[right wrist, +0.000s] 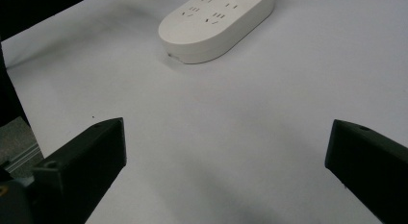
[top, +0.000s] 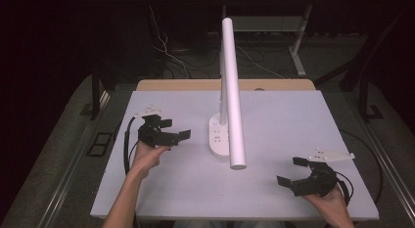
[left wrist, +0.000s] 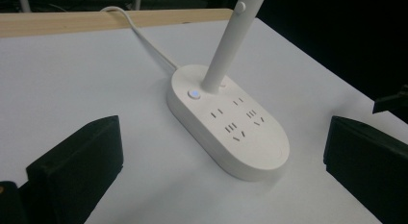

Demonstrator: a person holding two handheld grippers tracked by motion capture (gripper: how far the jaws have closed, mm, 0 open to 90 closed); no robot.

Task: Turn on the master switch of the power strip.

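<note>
While both grippers sit wide apart on the white table, the desk lamp stands between them near the table's middle, its oval white base flat on the surface and a thin stem rising from the end that carries a small lit button. Nothing here works as a container; the base has sets of socket slots on its top face, and no plug sits in any of them. A white cord leaves the base toward the wooden strip at the far edge. The left gripper hovers just beside the base with its jaws spread wide and empty, the base lying ahead of the gap between them. The right gripper rests near the front right corner, well away from the lamp, jaws equally wide and empty. In the left gripper view the stem is cut off by the top of the frame, and in the right gripper view the far end of the base is cropped. Beyond the table the room is dark, with cables and desk legs hard to make out
</note>
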